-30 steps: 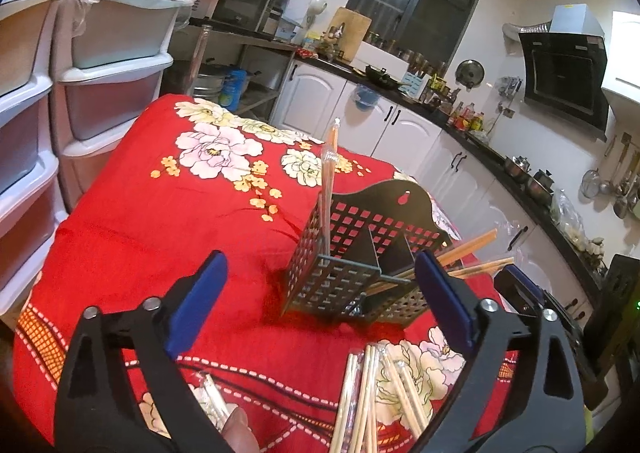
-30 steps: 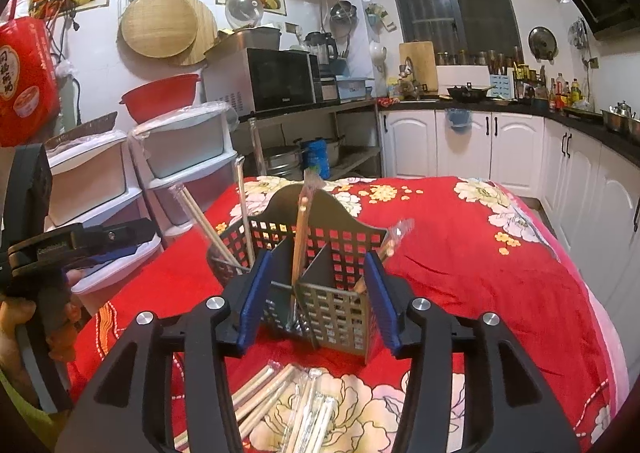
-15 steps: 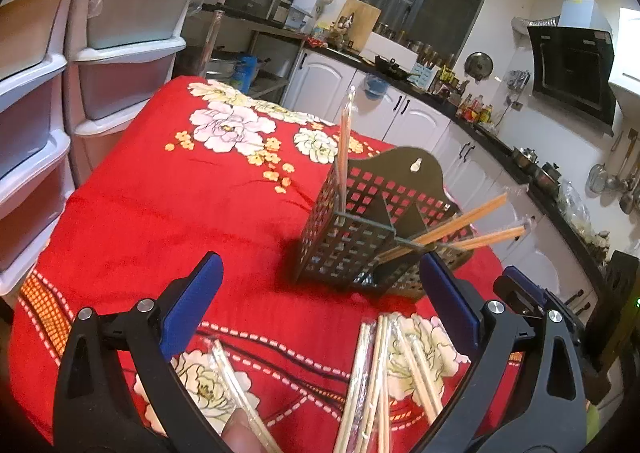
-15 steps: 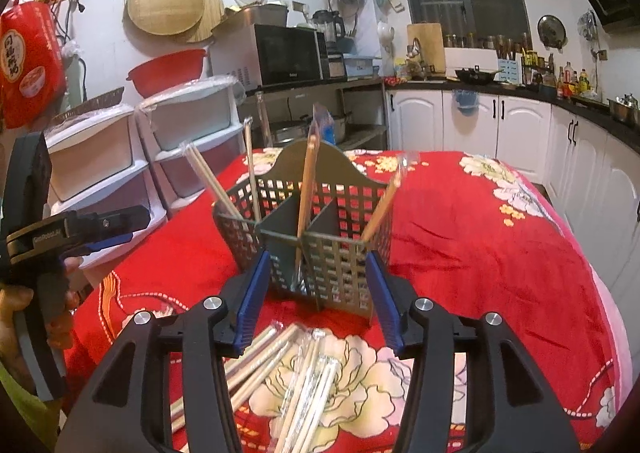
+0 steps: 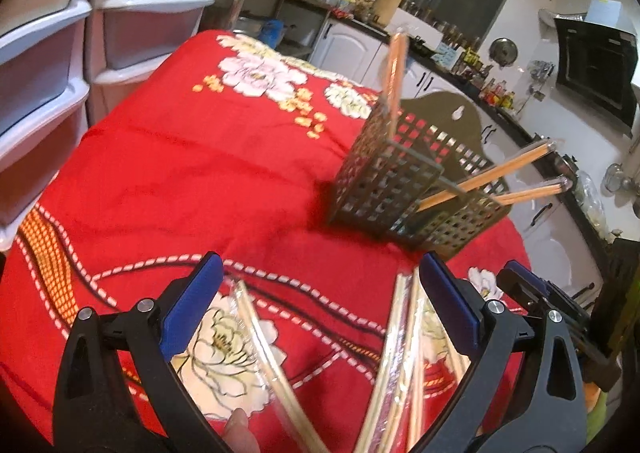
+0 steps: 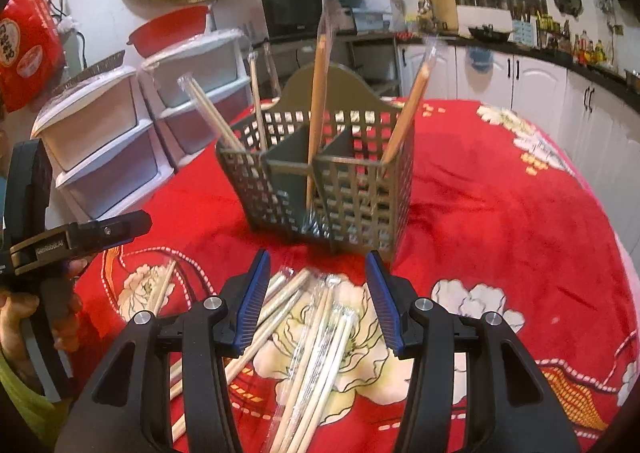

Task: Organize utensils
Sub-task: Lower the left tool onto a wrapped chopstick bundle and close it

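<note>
A dark perforated utensil caddy (image 6: 328, 189) (image 5: 404, 189) stands on the red floral tablecloth, with several wrapped chopstick pairs leaning in its compartments. More wrapped chopsticks (image 6: 316, 337) lie loose on the cloth in front of it. My right gripper (image 6: 318, 285) hovers open just above that pile, nothing between its blue pads. My left gripper (image 5: 320, 293) is open too, low over the cloth. One wrapped pair (image 5: 264, 349) lies beneath it, and a bundle of chopsticks (image 5: 400, 353) lies by its right finger.
White plastic drawer units (image 5: 52, 65) stand against the table's left side. Kitchen counters and white cabinets (image 6: 532, 73) run behind. The other hand-held gripper (image 6: 80, 237) shows at the left of the right wrist view. Red cloth (image 5: 192, 173) left of the caddy is bare.
Both grippers have sunk toward the table and tipped downward. The loose chopsticks now lie between and under the fingers, and the caddy sits higher in both views. Jaw widths are unchanged.
</note>
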`<state>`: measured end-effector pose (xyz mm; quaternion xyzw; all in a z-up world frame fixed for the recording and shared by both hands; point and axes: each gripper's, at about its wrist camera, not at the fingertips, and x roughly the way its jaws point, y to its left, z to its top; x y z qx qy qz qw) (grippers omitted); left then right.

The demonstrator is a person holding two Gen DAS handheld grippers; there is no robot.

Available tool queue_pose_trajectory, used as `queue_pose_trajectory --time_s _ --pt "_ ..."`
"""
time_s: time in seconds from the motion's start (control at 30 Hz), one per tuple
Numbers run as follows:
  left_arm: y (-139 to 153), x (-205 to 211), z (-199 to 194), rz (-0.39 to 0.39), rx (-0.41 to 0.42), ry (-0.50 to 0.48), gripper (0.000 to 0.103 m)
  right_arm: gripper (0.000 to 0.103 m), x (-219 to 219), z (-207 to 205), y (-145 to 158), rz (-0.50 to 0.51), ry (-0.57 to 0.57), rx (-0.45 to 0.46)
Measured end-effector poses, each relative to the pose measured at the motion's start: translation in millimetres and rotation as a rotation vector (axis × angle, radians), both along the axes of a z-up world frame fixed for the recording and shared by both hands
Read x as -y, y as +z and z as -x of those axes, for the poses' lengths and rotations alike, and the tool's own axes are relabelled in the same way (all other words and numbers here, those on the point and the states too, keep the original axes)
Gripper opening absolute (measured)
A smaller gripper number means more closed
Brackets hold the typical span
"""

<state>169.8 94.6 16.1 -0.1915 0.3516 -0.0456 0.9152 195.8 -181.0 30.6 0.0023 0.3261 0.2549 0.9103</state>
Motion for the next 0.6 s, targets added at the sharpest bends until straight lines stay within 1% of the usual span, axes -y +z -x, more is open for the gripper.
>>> queue_pose_trajectory --time_s 0.3,0.47,0.53,0.6 --pt "-22.0 -8.6 4.4 -0.006 -0.059 0.027 0.090 0.047 -12.9 -3.1 -14.2 0.011 0.051 -0.047" --pt "-32.8 -12.1 6.1 -0.004 -0.088 0.056 0.089 0.047 -23.6 -10.2 -25.8 0.034 0.086 -0.093" --pt "-37.5 -12.5 6.1 0.002 -0.102 0.057 0.086 0.047 -27.6 -14.4 -29.9 0.043 0.097 -0.111" --pt "-40.8 -12.2 6.3 0.003 -0.111 0.056 0.074 0.047 -31.0 -18.4 -34.5 0.046 0.105 -0.129"
